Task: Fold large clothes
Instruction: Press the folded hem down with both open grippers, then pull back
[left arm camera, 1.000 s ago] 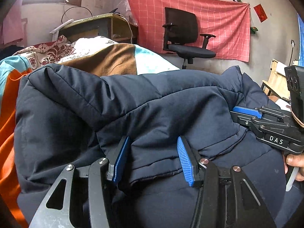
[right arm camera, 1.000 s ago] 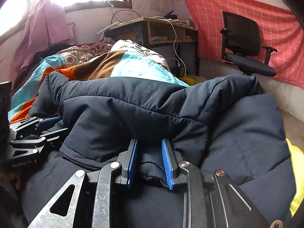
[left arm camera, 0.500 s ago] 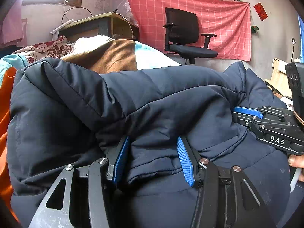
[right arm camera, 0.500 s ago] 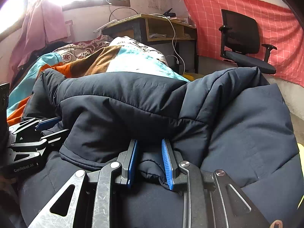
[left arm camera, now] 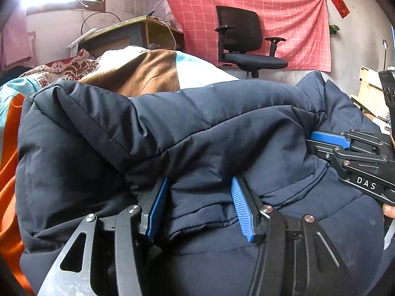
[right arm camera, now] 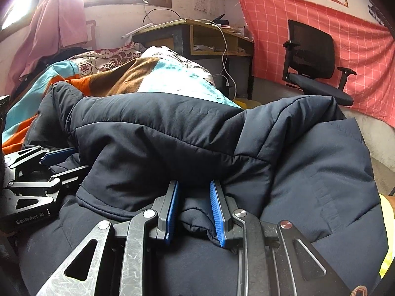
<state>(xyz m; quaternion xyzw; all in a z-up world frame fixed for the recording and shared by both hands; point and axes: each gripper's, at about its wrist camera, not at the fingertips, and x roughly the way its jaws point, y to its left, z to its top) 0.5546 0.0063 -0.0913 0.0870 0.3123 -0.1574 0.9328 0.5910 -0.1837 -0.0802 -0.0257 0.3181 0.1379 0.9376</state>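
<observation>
A large navy padded jacket [left arm camera: 222,128] lies on a bed, its near part lifted and doubled over into a thick roll. My left gripper [left arm camera: 200,207] is shut on a bunched edge of the jacket, with fabric filling the gap between its blue pads. My right gripper [right arm camera: 195,209] is likewise shut on a fold of the jacket [right arm camera: 172,128]. The two grippers sit side by side: the right gripper [left arm camera: 345,148] shows at the right edge of the left wrist view, and the left gripper [right arm camera: 49,162] at the left edge of the right wrist view.
Beyond the jacket lies a colourful blanket [right arm camera: 148,74] in brown, orange and turquoise. Behind the bed stand a wooden desk [right arm camera: 197,32] with cables and a black office chair [left arm camera: 246,49] before a red checked wall cloth [left arm camera: 296,24]. A fingertip [left arm camera: 388,211] shows at the right.
Both grippers have carried the jacket's edge a little forward, so the rolled fold covers more of the orange blanket. Both keep their hold.
</observation>
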